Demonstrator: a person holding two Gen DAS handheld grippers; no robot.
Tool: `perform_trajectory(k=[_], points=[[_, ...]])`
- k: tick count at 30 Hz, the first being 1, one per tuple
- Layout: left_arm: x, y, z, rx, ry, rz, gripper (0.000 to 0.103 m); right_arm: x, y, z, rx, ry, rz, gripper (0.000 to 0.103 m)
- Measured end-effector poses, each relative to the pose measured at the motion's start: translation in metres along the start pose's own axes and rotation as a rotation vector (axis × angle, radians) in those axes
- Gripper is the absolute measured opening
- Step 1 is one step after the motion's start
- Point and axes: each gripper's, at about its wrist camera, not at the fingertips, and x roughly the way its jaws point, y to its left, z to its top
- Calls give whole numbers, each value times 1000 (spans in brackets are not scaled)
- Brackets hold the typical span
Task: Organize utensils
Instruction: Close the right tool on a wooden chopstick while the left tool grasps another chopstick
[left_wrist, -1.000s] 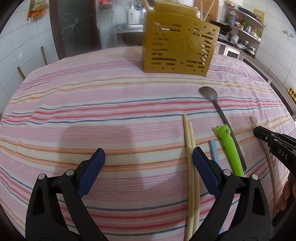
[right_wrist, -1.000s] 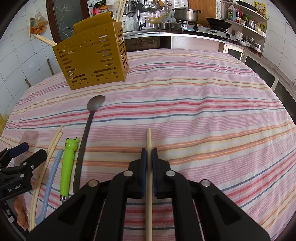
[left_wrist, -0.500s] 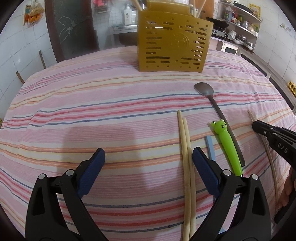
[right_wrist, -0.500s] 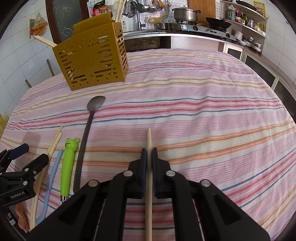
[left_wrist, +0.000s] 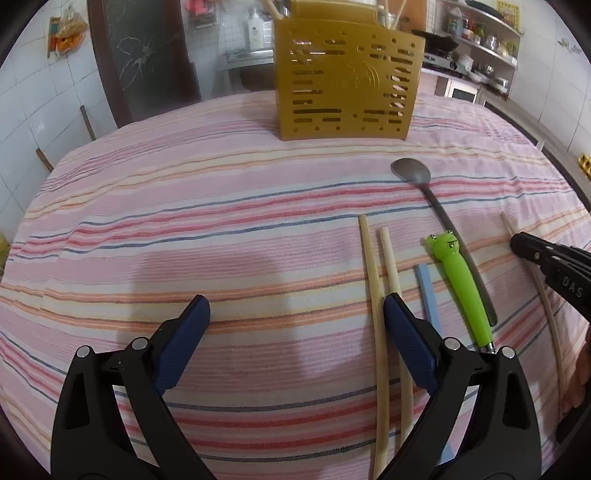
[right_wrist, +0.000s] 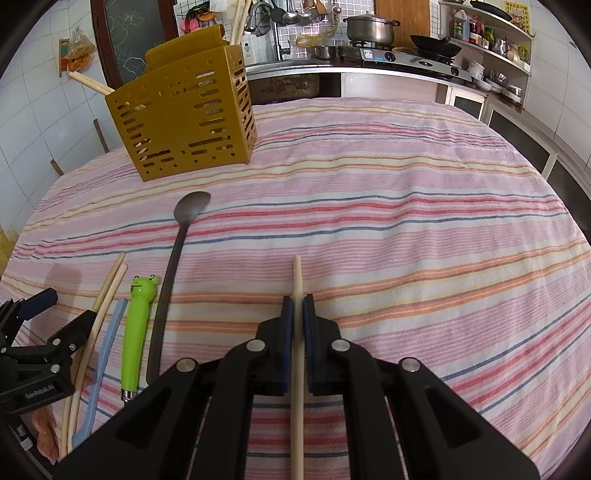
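My right gripper (right_wrist: 297, 317) is clamped on a single chopstick (right_wrist: 297, 354), which runs straight out between the pads with its tip ahead of me over the striped desk (right_wrist: 406, 221). My left gripper (left_wrist: 295, 317) hangs with its jaws wide apart and nothing between them; a pair of chopsticks (left_wrist: 373, 295) lies just inside and under its right-hand pad.

The yellow slotted holder (right_wrist: 184, 118) stands well ahead and to the left of my right gripper, upright, with a few chopsticks already poking out of its top. That is where I judge this stick should go. To do it well I would lift clear of the cloth first, then swing the stick so it points downward before I reach the holder's open top, since it now lies along my fingers and would meet the holder's wall if I came in flat. I hold it near the middle, so the long free end may wag; a slow carry should help. I would let go only once the lower end is well inside a compartment.

Left of my right gripper, side by side on the desk, lie a dark metal spoon (right_wrist: 173, 266), a green frog-headed utensil (right_wrist: 137, 325) and a pale blue stick (right_wrist: 105, 350). My left gripper should stay off my path.
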Motion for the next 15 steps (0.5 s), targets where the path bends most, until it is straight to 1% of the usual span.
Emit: perform_trajectory(k=[1, 3, 5, 6, 8, 9, 11, 12, 14, 15], points=[[1, 0, 2, -4, 6, 0, 91, 0, 1, 0, 1, 2, -1, 6], [5, -2, 7, -4, 15, -4, 86, 1, 2, 2, -5, 9, -9, 6], [7, -6, 12, 8, 24, -1, 75, 0, 3, 3, -14, 22, -10, 6], [8, -9, 15, 14, 31, -4, 72, -1, 3, 2, -16, 31, -8, 6], [7, -15, 18, 26, 40, -15, 56, -3, 2, 2, -18, 43, -4, 6], [7, -19, 19, 34, 44, -18, 53, -3, 1, 2, -22, 45, -3, 6], [8, -24, 20, 42, 49, -17, 43, -2, 1, 2, -25, 46, -3, 6], [8, -27, 21, 44, 52, -16, 41, -1, 1, 2, -29, 43, -7, 6], [9, -30, 23, 41, 63, -20, 30, 1, 5, 2, -45, 31, -25, 6], [9, -32, 25, 38, 72, -25, 27, 2, 6, 2, -50, 26, -31, 6]])
